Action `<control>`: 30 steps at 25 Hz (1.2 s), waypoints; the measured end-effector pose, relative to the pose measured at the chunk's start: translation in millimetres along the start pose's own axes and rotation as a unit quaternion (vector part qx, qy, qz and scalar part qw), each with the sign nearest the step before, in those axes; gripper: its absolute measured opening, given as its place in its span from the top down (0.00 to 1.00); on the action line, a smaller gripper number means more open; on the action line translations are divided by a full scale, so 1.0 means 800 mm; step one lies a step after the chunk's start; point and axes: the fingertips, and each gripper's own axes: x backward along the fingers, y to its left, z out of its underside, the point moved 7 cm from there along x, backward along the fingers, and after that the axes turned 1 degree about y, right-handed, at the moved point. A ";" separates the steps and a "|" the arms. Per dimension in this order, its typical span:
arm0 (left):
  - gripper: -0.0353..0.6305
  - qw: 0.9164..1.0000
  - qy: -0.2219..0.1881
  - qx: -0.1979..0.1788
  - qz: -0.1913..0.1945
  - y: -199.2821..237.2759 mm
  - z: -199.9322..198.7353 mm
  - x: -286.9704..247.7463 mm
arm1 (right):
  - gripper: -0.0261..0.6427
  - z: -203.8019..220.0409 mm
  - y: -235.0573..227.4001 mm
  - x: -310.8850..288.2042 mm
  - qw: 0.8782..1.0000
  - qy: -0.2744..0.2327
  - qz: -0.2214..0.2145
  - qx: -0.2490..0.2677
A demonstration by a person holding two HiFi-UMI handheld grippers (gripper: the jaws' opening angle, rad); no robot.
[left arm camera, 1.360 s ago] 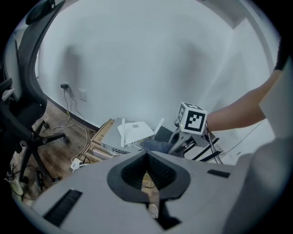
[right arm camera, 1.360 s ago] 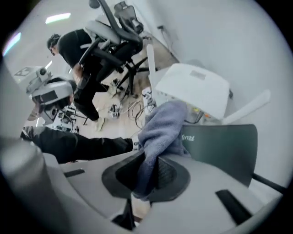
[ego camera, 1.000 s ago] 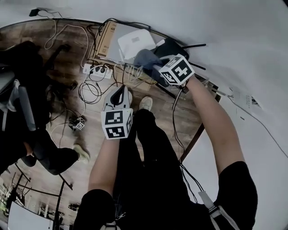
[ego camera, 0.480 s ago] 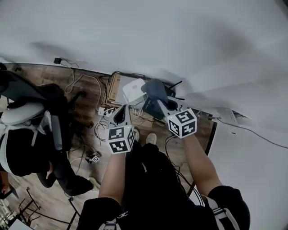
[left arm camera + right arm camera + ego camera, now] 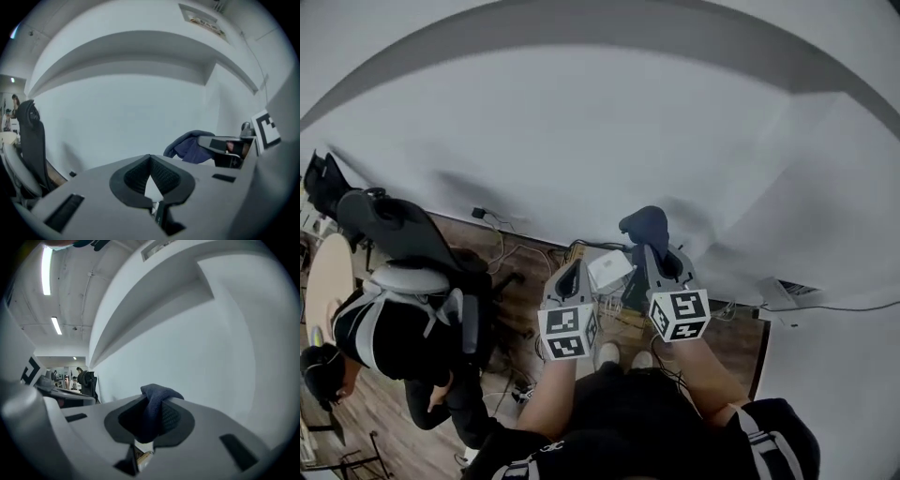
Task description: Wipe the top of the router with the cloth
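In the head view, my right gripper [image 5: 645, 248] is shut on a dark blue cloth [image 5: 643, 225], which bunches above its tips in front of the white wall. The right gripper view shows the cloth [image 5: 153, 404] pinched between the jaws and draped over them. My left gripper [image 5: 574, 266] is raised beside it, its jaws shut with nothing between them [image 5: 150, 157]. The white router [image 5: 609, 270] lies low on the floor between the two grippers, well below both. From the left gripper view, the cloth [image 5: 188, 147] and the right gripper [image 5: 224, 146] are at the right.
A black office chair [image 5: 389, 230] stands at the left, with a seated person [image 5: 380, 333] in front of it. Cables and a power strip [image 5: 508, 255] lie on the wood floor by the wall. A white wall [image 5: 609, 122] fills the upper view.
The view has swung up from the floor to the wall. Both grippers have lifted away from the router, and the right one has carried the cloth up with it.
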 end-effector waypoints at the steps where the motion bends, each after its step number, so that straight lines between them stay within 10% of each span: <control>1: 0.95 1.000 -0.017 -0.017 0.000 -0.006 -0.015 0.011 | 0.92 -0.017 0.001 0.010 1.000 -0.016 0.003 0.005; 13: 0.95 0.992 -0.107 -0.070 0.018 -0.074 -0.119 0.043 | 0.92 -0.116 -0.028 0.086 0.992 -0.124 0.034 -0.012; 30: 0.95 0.989 -0.104 -0.081 0.063 -0.114 -0.130 0.009 | 0.92 -0.121 -0.050 0.084 0.991 -0.125 0.044 -0.006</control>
